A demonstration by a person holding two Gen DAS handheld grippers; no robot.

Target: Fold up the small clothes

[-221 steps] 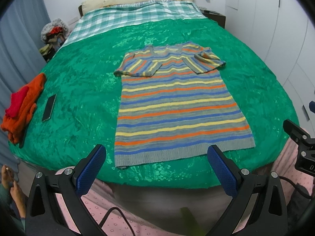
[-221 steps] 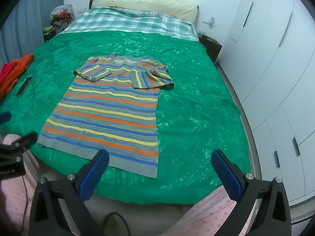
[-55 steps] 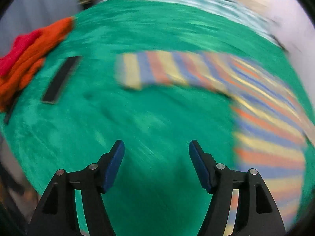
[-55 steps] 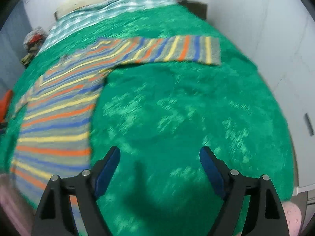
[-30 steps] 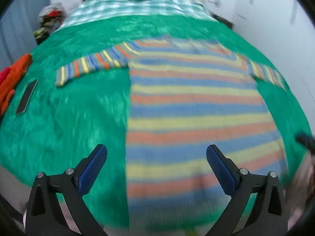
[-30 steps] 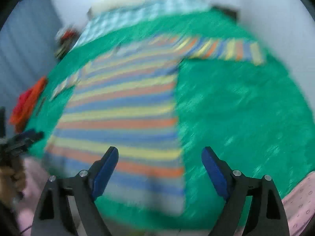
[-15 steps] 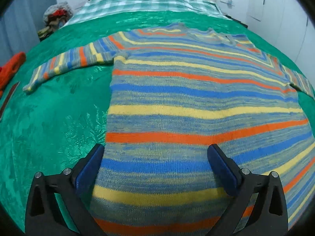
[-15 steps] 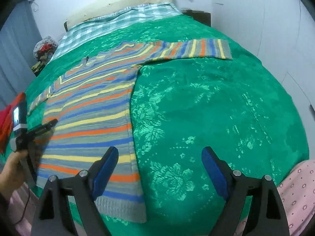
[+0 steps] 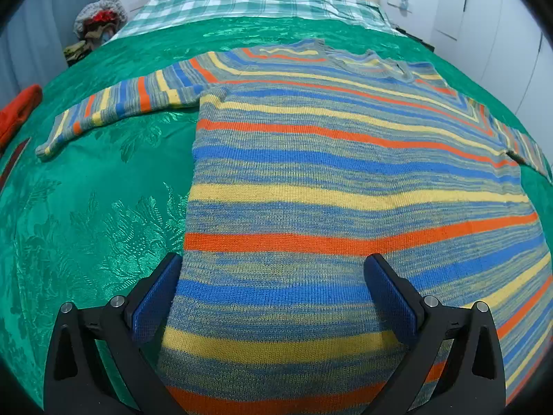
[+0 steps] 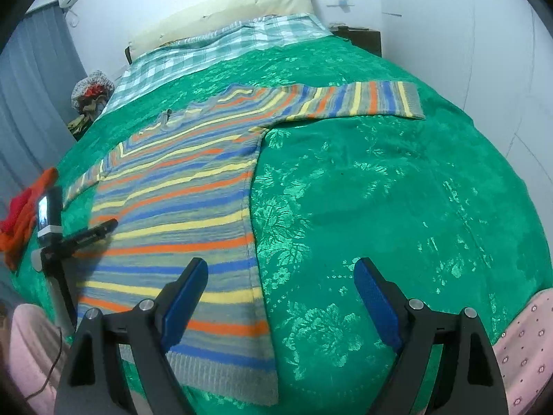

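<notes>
Left wrist: striped sweater (image 9: pixel 338 180) is laid flat on the green bedspread (image 9: pixel 90 214), sleeves spread out sideways; no fold is made yet, so all folding is judged outstanding. Left tongs (image 9: pixel 273 297) are spread wide, low over the hem area, nothing pinched. Compared with 7.4 s ago, both sleeves have been unfolded from across the chest and the tongs brought in close.

Right wrist: right tongs (image 10: pixel 280 297) are spread, empty, straddling the sweater's right side edge (image 10: pixel 252 242) near the hem. Right sleeve (image 10: pixel 363 102) is extended flat. Orange garment (image 10: pixel 24 207) lies at the bed's left edge.
</notes>
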